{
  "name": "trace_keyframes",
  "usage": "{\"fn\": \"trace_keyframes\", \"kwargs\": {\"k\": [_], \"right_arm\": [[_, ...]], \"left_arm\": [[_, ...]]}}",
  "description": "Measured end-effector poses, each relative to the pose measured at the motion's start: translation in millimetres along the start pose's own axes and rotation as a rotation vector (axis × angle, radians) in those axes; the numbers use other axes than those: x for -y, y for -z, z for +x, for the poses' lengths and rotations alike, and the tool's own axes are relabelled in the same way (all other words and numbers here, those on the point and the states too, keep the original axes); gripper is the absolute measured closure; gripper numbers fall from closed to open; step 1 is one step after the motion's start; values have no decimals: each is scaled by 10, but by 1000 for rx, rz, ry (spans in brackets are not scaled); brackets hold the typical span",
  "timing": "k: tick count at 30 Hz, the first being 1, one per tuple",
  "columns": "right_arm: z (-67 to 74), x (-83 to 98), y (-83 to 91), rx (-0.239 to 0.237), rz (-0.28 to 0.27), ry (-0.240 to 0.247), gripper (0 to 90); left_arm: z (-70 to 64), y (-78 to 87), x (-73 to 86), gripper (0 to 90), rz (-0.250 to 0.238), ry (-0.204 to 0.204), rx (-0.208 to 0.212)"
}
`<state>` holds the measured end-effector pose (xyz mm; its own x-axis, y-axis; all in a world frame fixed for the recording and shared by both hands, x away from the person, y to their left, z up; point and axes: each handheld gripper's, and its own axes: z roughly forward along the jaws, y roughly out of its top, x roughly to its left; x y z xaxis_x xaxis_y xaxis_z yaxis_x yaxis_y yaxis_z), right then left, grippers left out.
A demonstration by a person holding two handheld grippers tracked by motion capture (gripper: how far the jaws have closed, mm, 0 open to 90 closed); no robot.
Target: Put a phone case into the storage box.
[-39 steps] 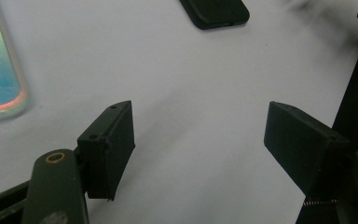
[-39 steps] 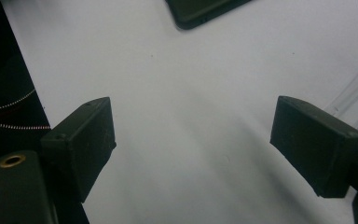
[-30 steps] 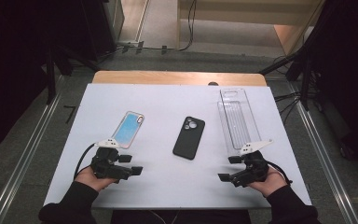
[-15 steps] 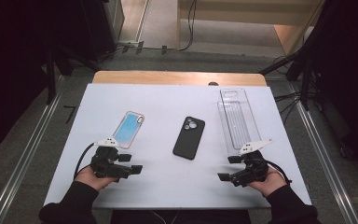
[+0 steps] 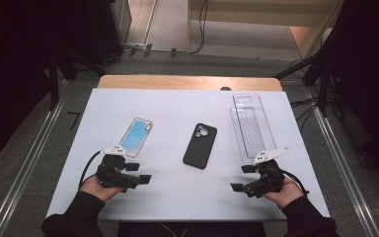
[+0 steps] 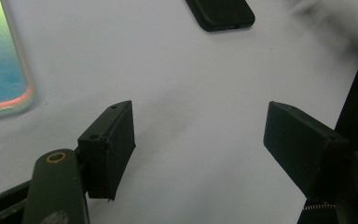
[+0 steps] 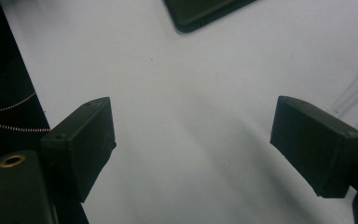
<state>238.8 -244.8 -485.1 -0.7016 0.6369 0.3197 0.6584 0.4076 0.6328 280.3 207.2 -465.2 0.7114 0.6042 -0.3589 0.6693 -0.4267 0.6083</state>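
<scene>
The black phone (image 5: 200, 145) lies flat, camera side up, near the middle of the white bench (image 5: 177, 108), apart from everything else. To its left lies a phone with a blue, pink-edged back (image 5: 135, 137), tilted a little; to its right a clear plastic tray (image 5: 252, 126) stretches toward the far edge.

The left tool (image 5: 139, 173) rests low over the bench just in front of the blue phone, its jaws spread wide with nothing between them (bare white surface shows in the gap in the left gripper view). The right tool (image 5: 243, 177) sits by the near end of the tray, jaws likewise parted and empty. Both tools point inward, toward each other, with the black phone beyond and between them.
</scene>
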Motion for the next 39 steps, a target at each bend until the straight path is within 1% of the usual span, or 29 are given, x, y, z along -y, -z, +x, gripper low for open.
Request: {"fn": "trace_keyframes", "kwargs": {"k": [1,2,4,9,12,13,15,17,19,20,21,24,27,29,31,32,33,35,36,37,38,39], "right_arm": [[0,1,-1,1,2,1,120],[0,2,-1,2,2,1,120],[1,3,2,2,4,-1,120],[0,6,-3,5,9,1,120],[9,13,-10,7,20,3,120],[10,14,-13,6,21,4,120],[9,13,-15,6,22,3,120],[7,13,-14,7,22,2,120],[2,14,-12,9,19,-1,120],[2,14,-10,9,18,-3,120],[2,13,-8,9,18,-4,120],[2,15,-7,10,18,-1,120],[2,16,-8,10,20,2,120],[0,16,-6,10,19,0,120],[-7,13,-5,20,15,-4,120],[-7,13,-5,20,15,-4,120],[-13,13,-1,21,12,-4,120],[-11,13,0,22,11,-6,120],[-8,14,0,21,13,-4,120],[-8,14,0,21,13,-4,120],[-2,14,-4,19,14,-3,120],[-1,14,-6,18,14,-2,120]], "left_arm": [[0,2,-2,253,2,1,-1],[2,1,-7,253,7,12,5],[2,2,-10,253,8,13,6],[-8,3,-17,253,3,8,-10],[-16,0,-41,253,-8,3,-36],[-16,0,-41,254,-8,3,-36],[-7,4,-56,254,-10,18,-46],[8,10,-69,254,-19,42,-63],[26,20,-76,254,-26,55,-75],[38,27,-79,253,-28,54,-88],[46,34,-83,253,-32,62,-96],[64,60,-108,252,-56,56,-133],[86,72,-133,251,-73,46,-157],[101,70,-143,251,-77,34,-177],[140,57,-174,250,-82,34,-206],[140,57,-174,244,-82,34,-206],[152,55,-187,225,-86,37,-215],[177,57,-212,210,-91,30,-229],[182,55,-225,111,-88,25,-254],[193,57,-240,111,-83,19,-273],[207,60,-253,0,-84,24,-277],[220,73,-265,0,-98,30,-280]]}}
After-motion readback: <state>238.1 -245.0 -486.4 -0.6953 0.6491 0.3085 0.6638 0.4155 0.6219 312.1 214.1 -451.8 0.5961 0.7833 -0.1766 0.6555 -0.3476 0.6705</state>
